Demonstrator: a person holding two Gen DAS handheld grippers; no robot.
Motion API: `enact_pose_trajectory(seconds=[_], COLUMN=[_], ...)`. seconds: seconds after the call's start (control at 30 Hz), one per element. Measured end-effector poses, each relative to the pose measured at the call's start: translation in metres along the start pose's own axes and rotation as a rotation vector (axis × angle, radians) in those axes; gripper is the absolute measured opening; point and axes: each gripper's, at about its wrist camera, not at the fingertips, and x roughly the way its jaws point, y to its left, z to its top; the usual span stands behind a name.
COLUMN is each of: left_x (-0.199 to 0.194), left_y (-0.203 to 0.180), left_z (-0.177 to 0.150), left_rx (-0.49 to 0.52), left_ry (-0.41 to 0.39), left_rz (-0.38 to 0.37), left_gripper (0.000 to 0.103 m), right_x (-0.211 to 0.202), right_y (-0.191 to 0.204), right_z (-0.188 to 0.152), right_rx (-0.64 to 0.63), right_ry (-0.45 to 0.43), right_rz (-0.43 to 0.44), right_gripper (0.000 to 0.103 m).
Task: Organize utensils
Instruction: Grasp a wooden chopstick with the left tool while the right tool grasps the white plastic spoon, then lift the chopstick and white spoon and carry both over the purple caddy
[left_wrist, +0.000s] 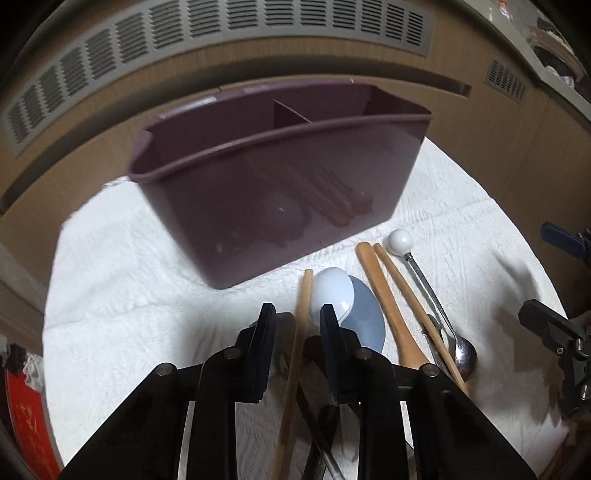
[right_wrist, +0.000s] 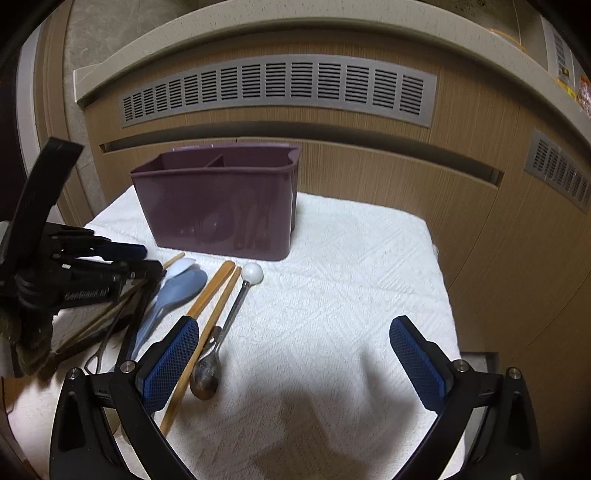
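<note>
A purple divided utensil caddy (left_wrist: 258, 177) stands on a white towel (left_wrist: 129, 295); it also shows in the right wrist view (right_wrist: 221, 206). Utensils lie in front of it: a wooden chopstick (left_wrist: 301, 325), a white spoon (left_wrist: 332, 291), a blue spoon (left_wrist: 369, 317), wooden utensils (left_wrist: 380, 295) and a metal spoon with a white ball end (left_wrist: 400, 242). My left gripper (left_wrist: 297, 317) is low over the pile, its jaws partly open on either side of the wooden chopstick. My right gripper (right_wrist: 295, 354) is wide open and empty above the towel (right_wrist: 332, 295), right of the metal spoon (right_wrist: 207, 373).
A wooden cabinet front with vent grilles (right_wrist: 277, 88) rises right behind the caddy. The towel's right edge (right_wrist: 439, 258) drops off. A red object (left_wrist: 29, 417) sits at the left. Dark thin utensils (right_wrist: 110, 332) lie under the left gripper (right_wrist: 147, 264).
</note>
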Motion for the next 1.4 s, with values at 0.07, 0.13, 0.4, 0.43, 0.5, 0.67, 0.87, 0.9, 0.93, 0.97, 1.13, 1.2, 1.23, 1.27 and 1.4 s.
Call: enact_pose_trajectory(seconds=[0.07,0.13,0.4,0.43,0.5,0.67,0.87,0.9,0.93,0.97,1.13,1.2,1.23,1.27,1.4], left_x=[0.004,0.008,0.021,0.028,0.026,0.028,0.028,0.027,0.022,0.02,-0.028,-0.055,-0.07,-0.081,-0.119], left_y=[0.0,0.0,-0.003,-0.004,-0.002,0.011,0.022,0.02,0.016,0.014,0.019,0.026,0.03,0.033,0.053], left_z=[0.003,0.005,0.014,0.016,0.015,0.015,0.009,0.007,0.003,0.001,-0.015,-0.021,-0.025,-0.029,-0.045], left_rx=[0.011,0.016,0.069,0.069,0.066,-0.016,-0.065,-0.065,-0.063,-0.058,-0.124,-0.153,-0.174,-0.19,-0.246], left_ry=[0.008,0.023,0.092,0.12,0.103,0.112,0.092,0.075,0.052,0.033,-0.13,-0.216,-0.259,-0.29,-0.382], left_rz=[0.006,0.007,0.078,0.079,0.074,0.05,0.046,0.059,0.067,0.069,0.051,0.065,0.079,0.09,0.095], left_gripper=[0.025,0.025,0.025,0.026,0.028,0.033,0.034,0.033,0.026,0.02,0.007,0.007,0.006,0.006,0.006], right_x=[0.002,0.004,0.01,0.01,0.01,0.01,0.008,0.007,0.006,0.005,-0.004,-0.007,-0.007,-0.006,0.009], right_y=[0.0,-0.001,0.001,0.002,0.002,0.001,0.002,0.002,0.003,0.004,0.009,0.015,0.018,0.022,0.043], right_z=[-0.003,-0.005,-0.01,-0.011,-0.012,-0.012,-0.011,-0.01,-0.01,-0.009,-0.003,-0.001,0.0,0.002,0.015], right_rx=[0.004,0.005,0.003,0.003,0.004,0.008,0.007,0.006,0.002,0.0,-0.011,-0.037,-0.048,-0.056,-0.07], right_ry=[0.004,0.007,0.02,0.021,0.02,0.015,0.015,0.016,0.016,0.017,0.021,0.012,0.011,0.013,0.035], right_rz=[0.002,0.002,0.015,0.017,0.02,0.023,0.014,0.013,0.011,0.009,0.016,0.001,0.0,0.006,0.047], right_gripper=[0.103,0.103,0.103,0.103,0.103,0.103,0.103,0.103,0.103,0.103,0.103,0.103,0.103,0.103,0.102])
